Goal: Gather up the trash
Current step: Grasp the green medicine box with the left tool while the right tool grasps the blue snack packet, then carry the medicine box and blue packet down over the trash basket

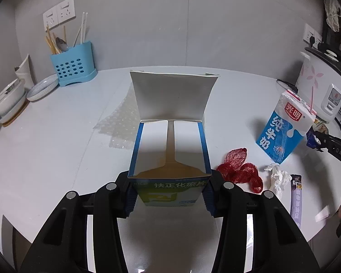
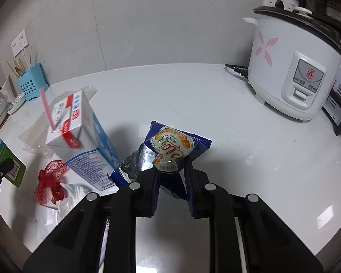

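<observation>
A white desk [image 1: 56, 136] against a grey wall is carrying scattered trash. The left claw [image 1: 169, 193] is clamping an open cardboard box [image 1: 170, 141] by its two sides, its lid flap standing up and its inside showing empty. The right claw [image 2: 172, 182] is pinching a torn blue snack wrapper [image 2: 170, 145] together between its pads, just above the desk.

A blue-and-white milk carton [image 2: 79, 136] with a pink straw [image 2: 46, 107] is leaning between the two claws. Just in front of it are lying a red mesh net [image 1: 238, 168], a crumpled white tissue [image 1: 277, 177] and a purple sachet [image 1: 296, 200]. A sheet of bubble wrap [image 1: 120, 122] is lying behind the box.

A blue cutlery holder [image 1: 73, 66] is standing at the far left by stacked dishes [image 1: 43, 86], and a white rice cooker [image 2: 293, 68] at the far right.
</observation>
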Available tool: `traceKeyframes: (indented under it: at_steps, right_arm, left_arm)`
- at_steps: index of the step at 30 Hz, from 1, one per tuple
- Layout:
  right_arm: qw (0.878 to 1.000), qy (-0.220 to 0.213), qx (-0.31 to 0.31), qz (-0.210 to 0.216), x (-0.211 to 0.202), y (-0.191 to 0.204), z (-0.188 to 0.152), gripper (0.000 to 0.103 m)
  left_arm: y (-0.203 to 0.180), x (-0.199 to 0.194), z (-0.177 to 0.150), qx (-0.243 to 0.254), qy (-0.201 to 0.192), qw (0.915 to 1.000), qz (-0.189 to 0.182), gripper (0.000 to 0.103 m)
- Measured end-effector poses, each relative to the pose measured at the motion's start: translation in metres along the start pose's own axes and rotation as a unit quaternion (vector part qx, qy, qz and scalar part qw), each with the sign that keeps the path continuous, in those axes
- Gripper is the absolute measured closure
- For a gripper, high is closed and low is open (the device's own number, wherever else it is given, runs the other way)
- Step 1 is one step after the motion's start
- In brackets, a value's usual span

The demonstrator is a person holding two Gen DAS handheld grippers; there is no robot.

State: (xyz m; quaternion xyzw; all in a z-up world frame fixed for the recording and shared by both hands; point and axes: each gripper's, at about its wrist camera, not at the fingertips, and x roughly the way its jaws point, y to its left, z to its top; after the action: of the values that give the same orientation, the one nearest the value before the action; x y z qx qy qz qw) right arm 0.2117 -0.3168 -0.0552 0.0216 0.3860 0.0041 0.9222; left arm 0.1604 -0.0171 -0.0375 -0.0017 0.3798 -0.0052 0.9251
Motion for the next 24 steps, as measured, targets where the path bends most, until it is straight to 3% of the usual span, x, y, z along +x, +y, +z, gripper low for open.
traceKeyframes:
  at_steps: [24]
  right_arm:
    - [0.998, -0.053, -0.021, 0.003, -0.091, 0.017, -0.044, 0.084]
  left_arm:
    - [-0.011, -0.076, -0.034, 0.003, -0.036, 0.9992, -0.014, 0.057]
